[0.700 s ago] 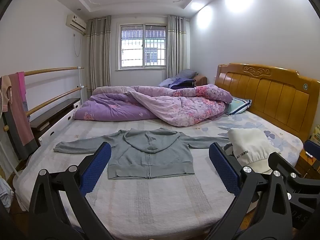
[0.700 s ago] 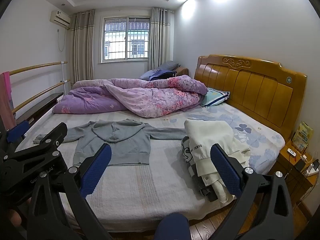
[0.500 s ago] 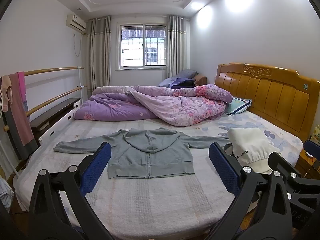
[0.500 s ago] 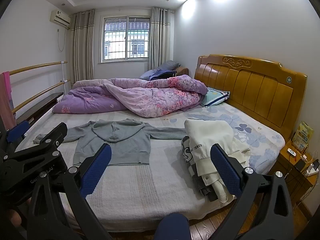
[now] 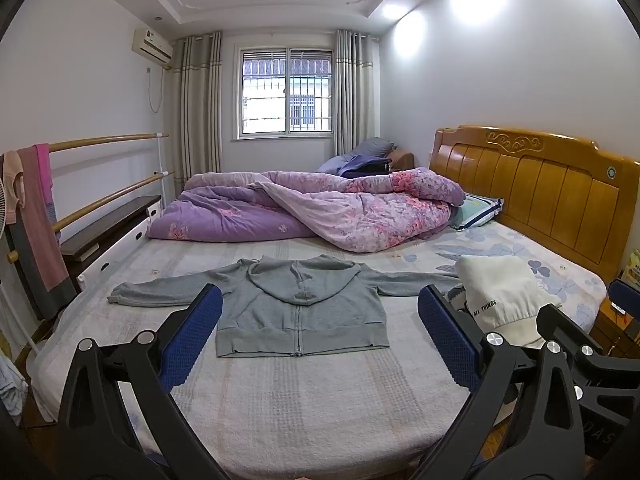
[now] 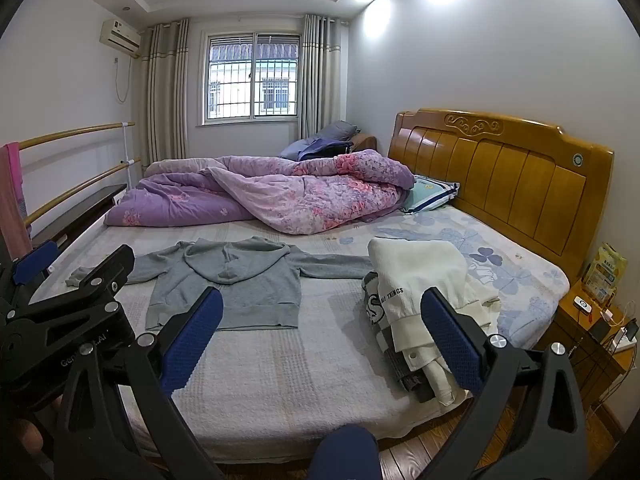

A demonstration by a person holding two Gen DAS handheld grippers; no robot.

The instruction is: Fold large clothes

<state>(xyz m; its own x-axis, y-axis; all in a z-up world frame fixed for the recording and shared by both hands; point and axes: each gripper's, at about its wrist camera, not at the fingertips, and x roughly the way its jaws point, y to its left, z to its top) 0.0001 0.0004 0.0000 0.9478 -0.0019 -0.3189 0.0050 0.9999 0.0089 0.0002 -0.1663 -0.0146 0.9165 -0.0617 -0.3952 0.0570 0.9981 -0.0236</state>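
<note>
A grey zip hoodie [image 5: 300,308] [image 6: 236,280] lies flat on the bed, front up, sleeves spread to both sides, hood folded down on its chest. My left gripper [image 5: 320,316] hovers in front of the bed's near edge, open, its blue pads wide apart with nothing between them. My right gripper [image 6: 322,316] stands to the right of it, also open and empty. A pile of folded clothes with a cream top [image 5: 500,292] [image 6: 420,280] sits at the bed's right near edge. The left gripper's black frame [image 6: 68,320] shows at the left of the right wrist view.
A crumpled purple floral quilt [image 5: 320,208] lies across the far half of the bed. The wooden headboard [image 5: 540,188] stands at the right, a nightstand [image 6: 592,332] with small items beside it. Rails with hanging cloths [image 5: 32,216] run along the left.
</note>
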